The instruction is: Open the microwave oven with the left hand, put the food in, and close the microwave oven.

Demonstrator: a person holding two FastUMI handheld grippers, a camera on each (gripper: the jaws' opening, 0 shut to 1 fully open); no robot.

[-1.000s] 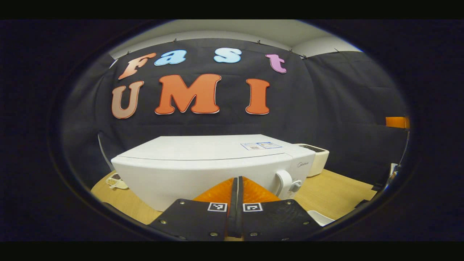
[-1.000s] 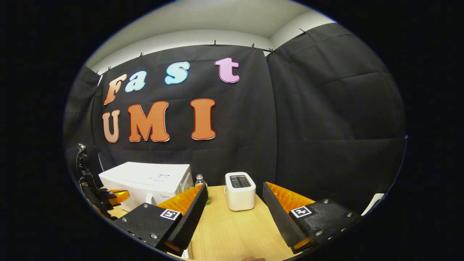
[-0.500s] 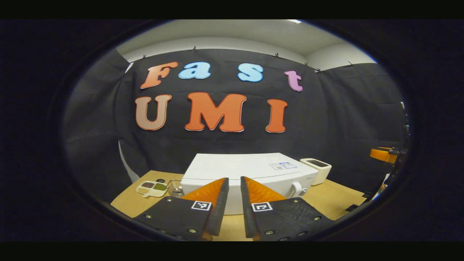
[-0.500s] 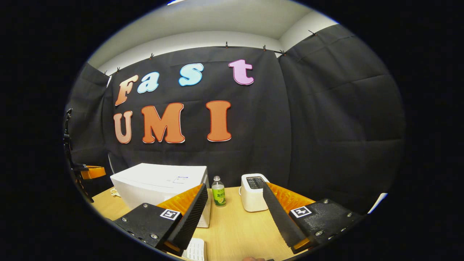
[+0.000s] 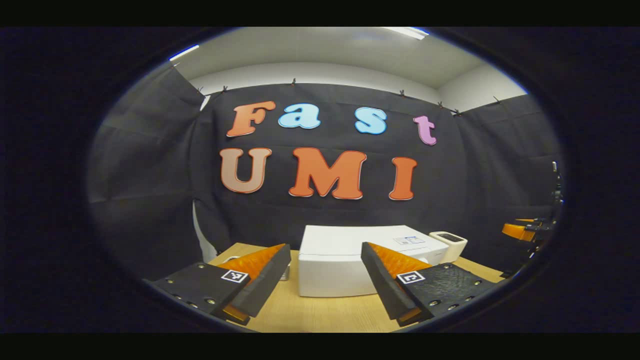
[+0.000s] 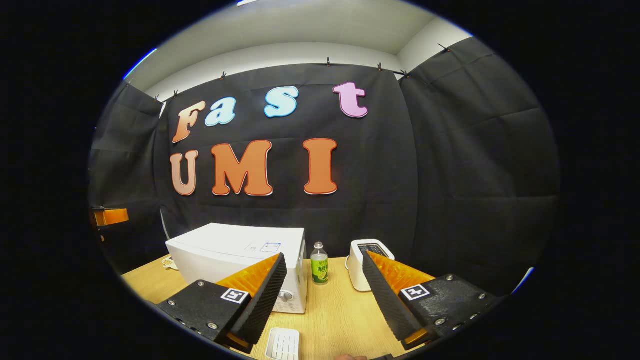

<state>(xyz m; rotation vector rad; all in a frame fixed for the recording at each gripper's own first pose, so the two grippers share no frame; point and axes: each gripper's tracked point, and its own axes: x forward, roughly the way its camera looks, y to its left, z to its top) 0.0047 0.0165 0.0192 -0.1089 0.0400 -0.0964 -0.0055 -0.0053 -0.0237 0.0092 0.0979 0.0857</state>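
The white microwave stands on the wooden table with its door shut; in the right gripper view the microwave shows its knobs at the front right corner. My left gripper is open, held back from the microwave with nothing between its fingers. My right gripper is open too, with nothing in it, out over the table. A small dish lies left of the microwave. At the far right of the left gripper view I see the right gripper from the side.
A white toaster stands right of the microwave, with a small green-labelled bottle between them. A white slotted item lies at the table's near edge. Black cloth walls close the back and sides.
My left gripper went from shut to open and drew back from the microwave front, which now looks smaller. The right gripper stayed open and drifted back, bringing the bottle and white slotted item into view.
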